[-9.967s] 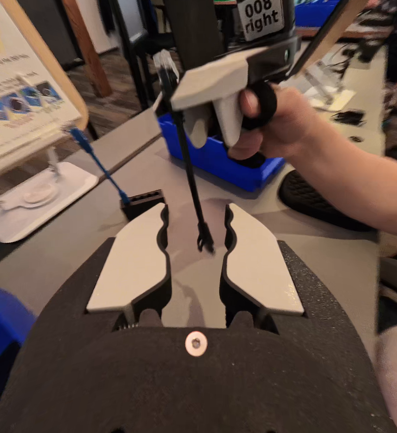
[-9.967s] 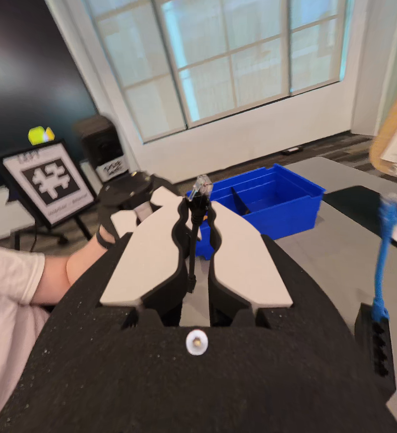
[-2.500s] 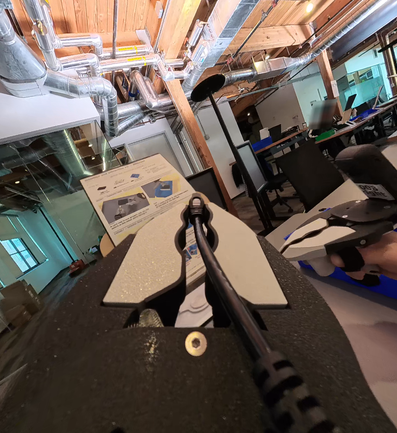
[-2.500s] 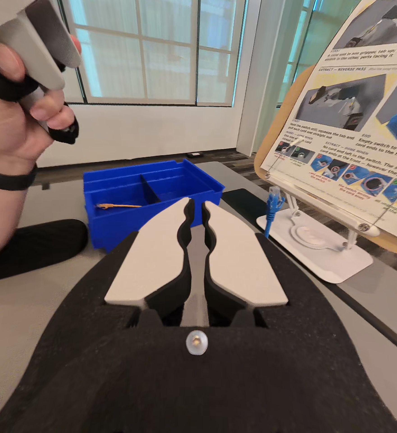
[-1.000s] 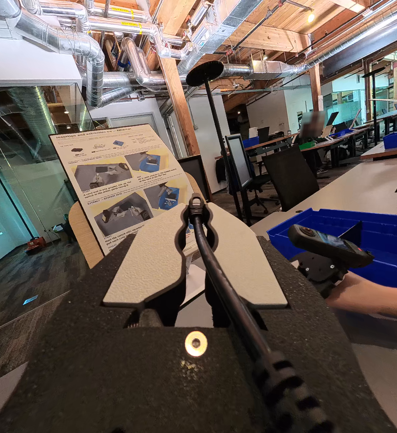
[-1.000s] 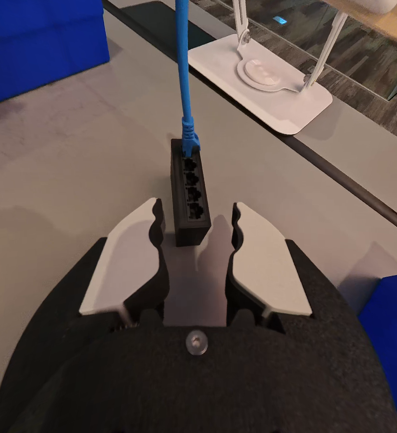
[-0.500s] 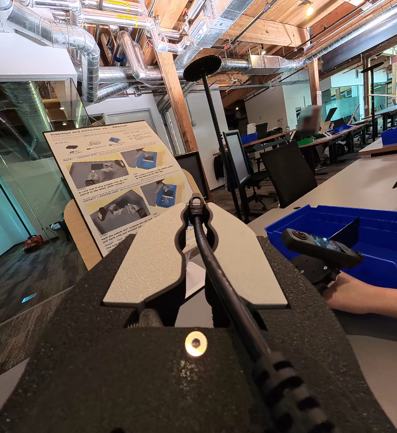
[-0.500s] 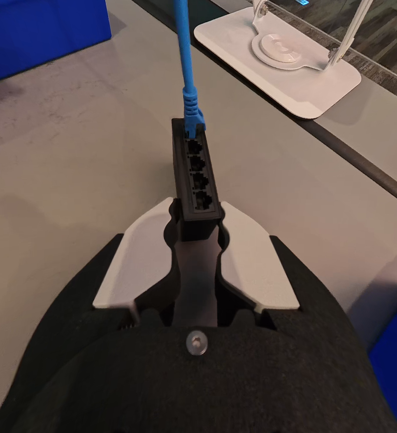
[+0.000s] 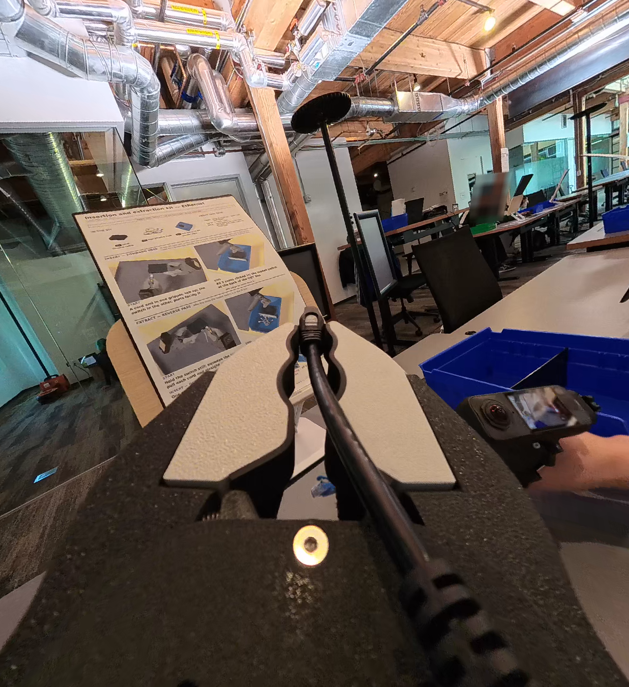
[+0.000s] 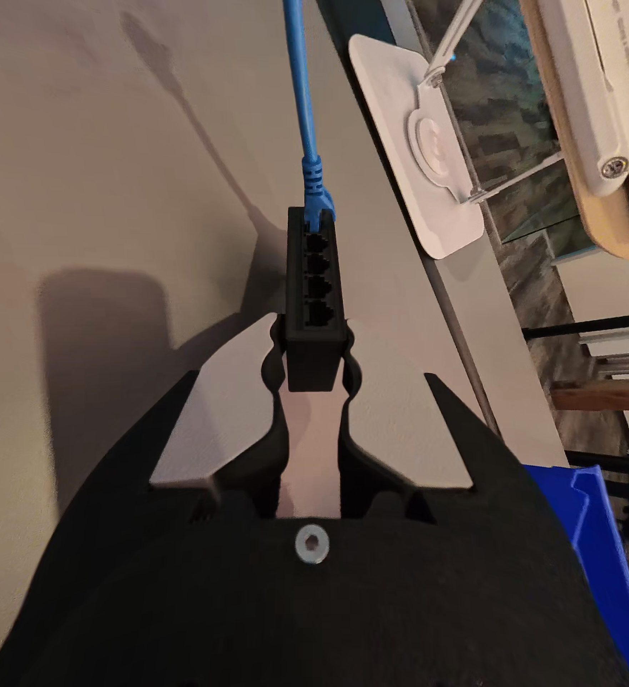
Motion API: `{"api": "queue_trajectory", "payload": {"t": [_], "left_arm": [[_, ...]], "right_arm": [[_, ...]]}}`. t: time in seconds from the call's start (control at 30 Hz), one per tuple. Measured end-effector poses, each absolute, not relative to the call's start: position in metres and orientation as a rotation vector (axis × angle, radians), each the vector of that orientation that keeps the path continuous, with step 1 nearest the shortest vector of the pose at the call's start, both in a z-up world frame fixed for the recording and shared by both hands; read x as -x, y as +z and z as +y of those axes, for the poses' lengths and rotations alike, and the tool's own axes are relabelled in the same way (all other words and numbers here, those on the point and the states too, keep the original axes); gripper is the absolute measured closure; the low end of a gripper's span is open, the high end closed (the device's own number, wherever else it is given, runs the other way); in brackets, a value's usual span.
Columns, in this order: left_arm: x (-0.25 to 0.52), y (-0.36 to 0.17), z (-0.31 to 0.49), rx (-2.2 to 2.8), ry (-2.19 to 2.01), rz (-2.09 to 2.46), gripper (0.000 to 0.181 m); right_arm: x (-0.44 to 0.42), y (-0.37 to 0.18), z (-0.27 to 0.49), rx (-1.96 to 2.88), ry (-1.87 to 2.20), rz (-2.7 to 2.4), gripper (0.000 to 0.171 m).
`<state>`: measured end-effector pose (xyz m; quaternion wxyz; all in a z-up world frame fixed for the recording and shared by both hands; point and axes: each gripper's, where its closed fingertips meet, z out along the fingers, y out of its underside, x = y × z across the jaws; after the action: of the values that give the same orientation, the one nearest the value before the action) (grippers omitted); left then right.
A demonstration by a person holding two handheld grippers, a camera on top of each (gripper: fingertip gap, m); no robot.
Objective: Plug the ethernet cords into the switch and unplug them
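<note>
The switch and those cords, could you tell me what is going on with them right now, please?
A person works two handheld grippers. The right gripper is shut on the near end of the black switch, whose far port holds a blue cord; four ports show empty. The left gripper is shut on a black cord near its plug, held up and not yet at the switch.

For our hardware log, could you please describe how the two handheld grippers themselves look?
Both the left gripper and right gripper have a rough black body, a silver screw in the middle, and two pale grey fingers with wavy black inner pads.
</note>
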<state>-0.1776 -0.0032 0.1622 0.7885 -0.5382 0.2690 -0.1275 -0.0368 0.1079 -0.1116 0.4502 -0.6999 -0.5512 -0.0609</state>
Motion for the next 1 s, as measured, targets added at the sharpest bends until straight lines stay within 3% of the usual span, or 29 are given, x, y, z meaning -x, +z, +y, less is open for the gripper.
{"api": "queue_trajectory", "payload": {"t": [0.23,0.53,1.0], "left_arm": [[0.189,0.176,-0.009,1.130,-0.288,0.549,0.170],[0.203,0.185,-0.011,1.115,-0.325,0.514,0.170],[0.211,0.193,-0.017,1.092,-0.386,0.493,0.170]], "right_arm": [[0.029,-0.092,0.083,1.795,-0.151,-1.639,0.145],[-0.015,-0.091,0.062,1.759,-0.626,-2.379,0.145],[-0.003,-0.103,0.053,1.530,-0.703,-2.715,0.144]]}}
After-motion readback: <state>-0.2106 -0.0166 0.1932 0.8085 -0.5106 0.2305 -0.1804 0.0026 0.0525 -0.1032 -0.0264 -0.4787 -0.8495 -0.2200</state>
